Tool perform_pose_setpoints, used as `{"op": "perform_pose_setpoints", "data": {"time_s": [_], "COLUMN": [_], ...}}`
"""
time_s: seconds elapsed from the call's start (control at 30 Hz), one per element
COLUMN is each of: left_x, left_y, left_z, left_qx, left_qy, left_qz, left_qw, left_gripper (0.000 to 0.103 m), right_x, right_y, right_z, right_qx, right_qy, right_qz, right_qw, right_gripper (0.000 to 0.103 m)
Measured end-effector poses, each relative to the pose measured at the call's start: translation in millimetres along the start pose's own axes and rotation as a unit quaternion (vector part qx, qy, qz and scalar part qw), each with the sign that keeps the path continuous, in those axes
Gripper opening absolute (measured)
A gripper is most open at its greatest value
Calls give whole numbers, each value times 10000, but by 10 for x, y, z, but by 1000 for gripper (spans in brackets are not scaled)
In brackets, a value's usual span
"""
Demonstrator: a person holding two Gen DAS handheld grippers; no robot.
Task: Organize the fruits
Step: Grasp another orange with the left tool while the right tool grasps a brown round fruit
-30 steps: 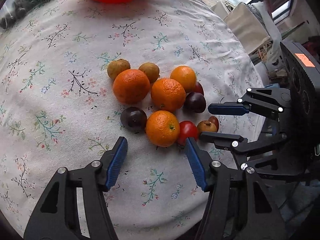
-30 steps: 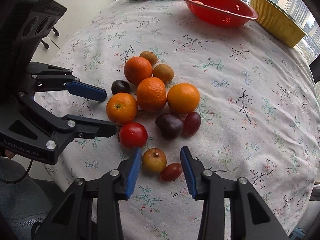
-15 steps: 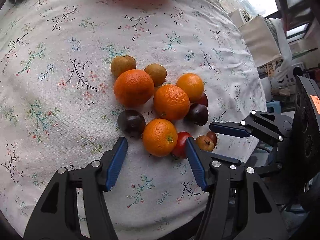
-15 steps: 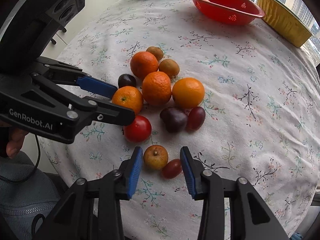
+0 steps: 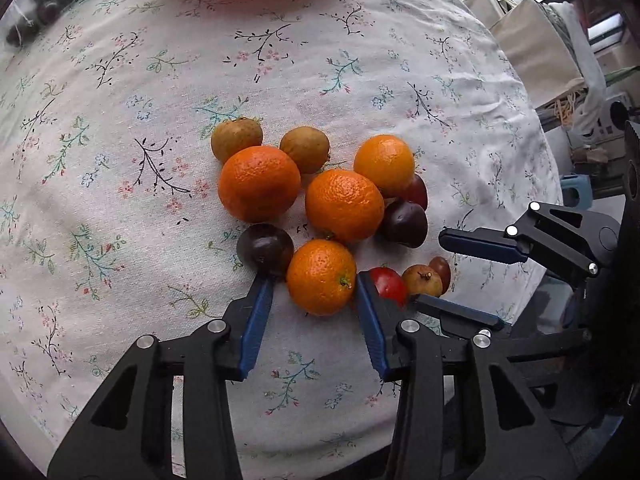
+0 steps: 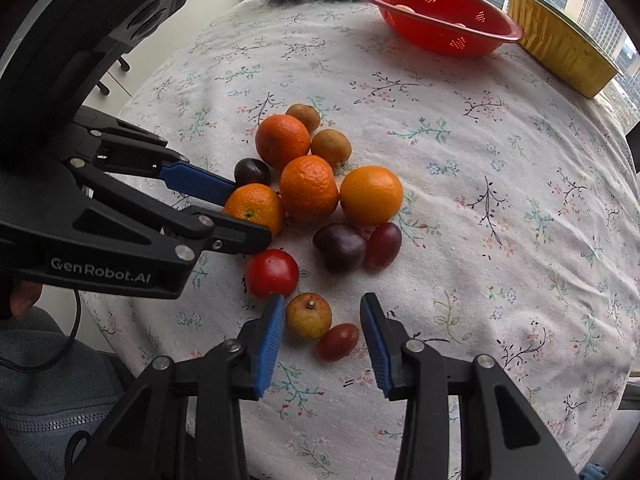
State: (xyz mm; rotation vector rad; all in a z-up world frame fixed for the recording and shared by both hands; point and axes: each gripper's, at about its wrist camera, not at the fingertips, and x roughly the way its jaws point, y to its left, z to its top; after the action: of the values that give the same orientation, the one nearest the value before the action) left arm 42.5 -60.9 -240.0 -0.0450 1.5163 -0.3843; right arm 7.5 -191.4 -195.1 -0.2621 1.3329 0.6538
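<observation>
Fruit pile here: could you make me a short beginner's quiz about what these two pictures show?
1. True or false: the left tongs stand open around an orange.
2. How many oranges lie on the cloth?
3. Which lies between the right tongs' fingers? A) a plum B) a small yellow-red fruit C) the red colander

Key: 1 true; 2 four; 3 B
</observation>
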Motion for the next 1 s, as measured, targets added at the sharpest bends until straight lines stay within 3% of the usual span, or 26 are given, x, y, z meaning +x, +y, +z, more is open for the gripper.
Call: {"op": "perform_pose_setpoints", "data": {"time_s": [0.17,0.23,0.57,0.7,1.0], "left_x": [2,2,4,8,6], "left_y": [65,87,73,76,91], "left_z": [-7,-18,-50,-44,-43], "left_qx": [-100,-139,-171,-153,-154], "left_qy": [-13,-5,-56,-66,-71], "left_qz": [-209,-368,-417,-417,-474], "left_qw": [9997,9992,9990,9990,9987], "left_gripper": [39,32,31,31,31], "right_x": [-22,-31,13,104,115], "right_y": [-46,-69,2,71,32], "right_z": [-14,-29,-39,-19,9], "right_qx": [125,161,-163,-489,-381], "right_qy": [-32,-38,70,267,266], "right_qz": [84,147,206,114,245], "right_qw": [9999,9998,9996,9984,9986], "right_gripper": [43,43,43,32,29]}}
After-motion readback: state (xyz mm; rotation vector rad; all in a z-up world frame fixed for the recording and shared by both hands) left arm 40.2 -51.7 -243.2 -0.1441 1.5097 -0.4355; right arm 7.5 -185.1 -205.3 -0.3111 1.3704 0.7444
